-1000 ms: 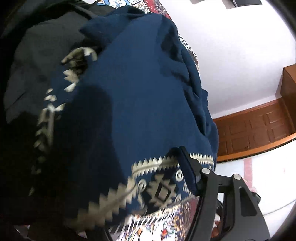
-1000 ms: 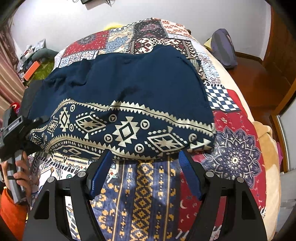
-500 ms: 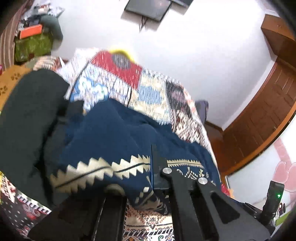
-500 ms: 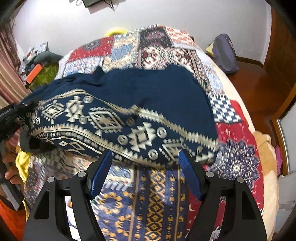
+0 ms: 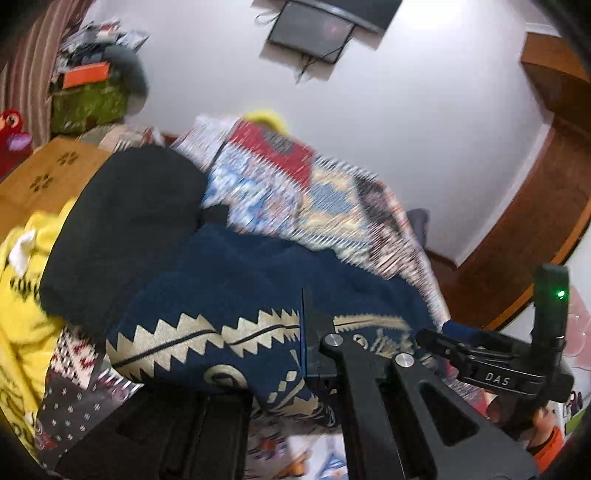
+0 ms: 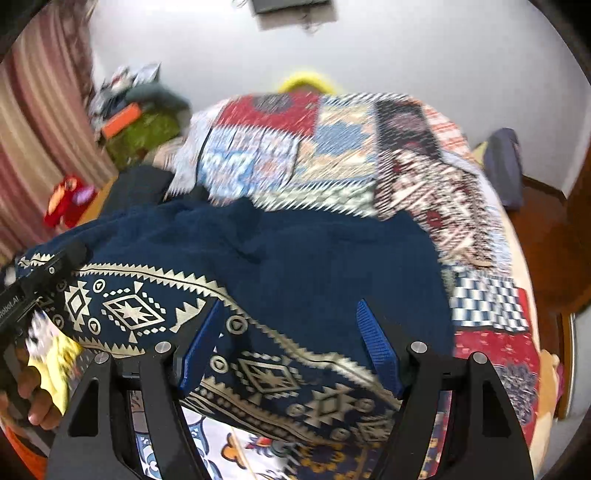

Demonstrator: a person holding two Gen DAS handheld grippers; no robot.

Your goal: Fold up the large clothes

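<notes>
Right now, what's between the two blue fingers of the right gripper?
The navy patterned cloth, its border lying across the gap in the right gripper; the right wrist view shows it.

A home bedroom: patchwork-quilted bed point(image 6: 332, 147), wall-mounted screen point(image 5: 314, 29), striped curtain point(image 6: 37, 129), cluttered corner.

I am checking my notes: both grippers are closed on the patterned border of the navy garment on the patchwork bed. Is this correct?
Not quite. Only the left gripper is closed on the navy garment. The right wrist view shows the right gripper open, its blue pads apart over the border. The patchwork bed is correct.
</notes>
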